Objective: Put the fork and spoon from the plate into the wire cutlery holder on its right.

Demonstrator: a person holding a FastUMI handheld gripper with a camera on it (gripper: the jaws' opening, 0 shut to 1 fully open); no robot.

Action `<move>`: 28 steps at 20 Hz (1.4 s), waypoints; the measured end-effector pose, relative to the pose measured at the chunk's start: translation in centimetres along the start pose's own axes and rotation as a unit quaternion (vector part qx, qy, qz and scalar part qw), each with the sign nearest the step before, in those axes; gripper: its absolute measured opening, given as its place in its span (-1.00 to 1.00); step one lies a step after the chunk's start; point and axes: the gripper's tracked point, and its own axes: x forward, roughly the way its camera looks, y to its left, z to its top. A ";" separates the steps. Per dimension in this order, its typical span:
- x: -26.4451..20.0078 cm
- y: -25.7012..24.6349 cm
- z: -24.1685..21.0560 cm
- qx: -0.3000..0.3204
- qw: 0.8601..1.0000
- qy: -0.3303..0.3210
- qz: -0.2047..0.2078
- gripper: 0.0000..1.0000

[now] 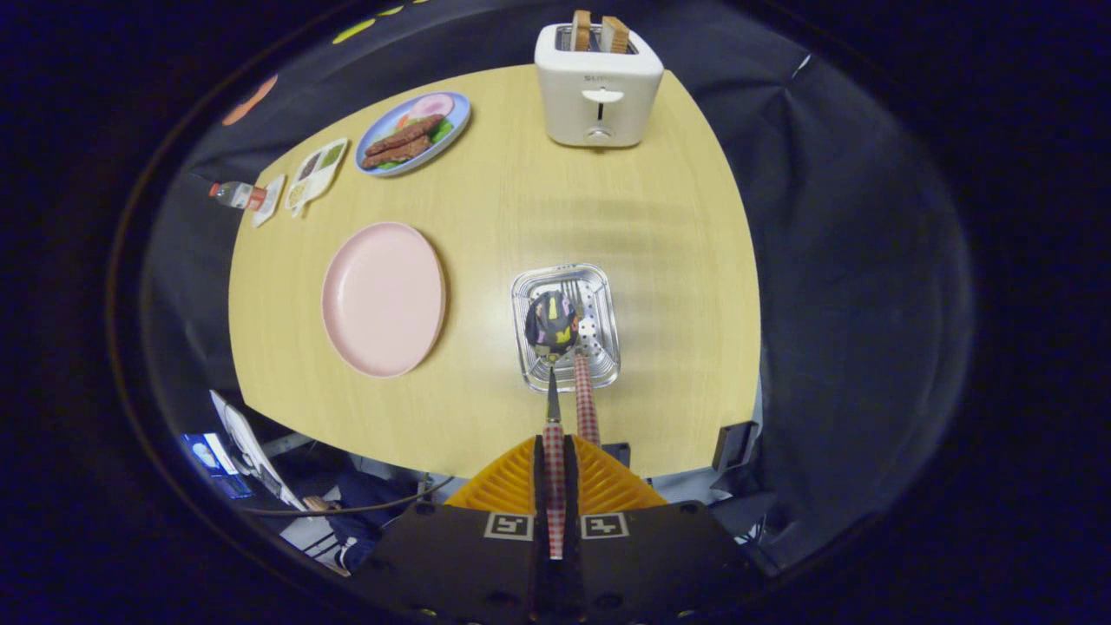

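A: Nearest, the gripper [554,473] is clamped on the spoon [552,347] by its checked handle, bowl hanging over the holder [566,325].

B: And the fork [583,382]?

A: Already in the holder, handle leaning out beside the spoon's; its tines are hard to make out behind the bowl.

B: Room around?

A: Bare table [677,260] right of the holder up to the edge. The plate [384,298] lies well left, the toaster [597,82] far beyond.
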 end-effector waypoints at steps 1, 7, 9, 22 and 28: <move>0.3 -0.1 0.4 0.007 1.000 0.009 -0.003 -0.90; 1.3 -0.1 1.5 0.009 0.998 0.055 -0.011 -0.90; 1.6 0.0 1.7 0.016 0.998 0.065 -0.008 -0.90; 1.6 1.0 4.2 0.031 0.999 0.005 0.025 -0.40; -2.7 2.6 8.8 -0.004 0.984 -0.176 0.033 0.40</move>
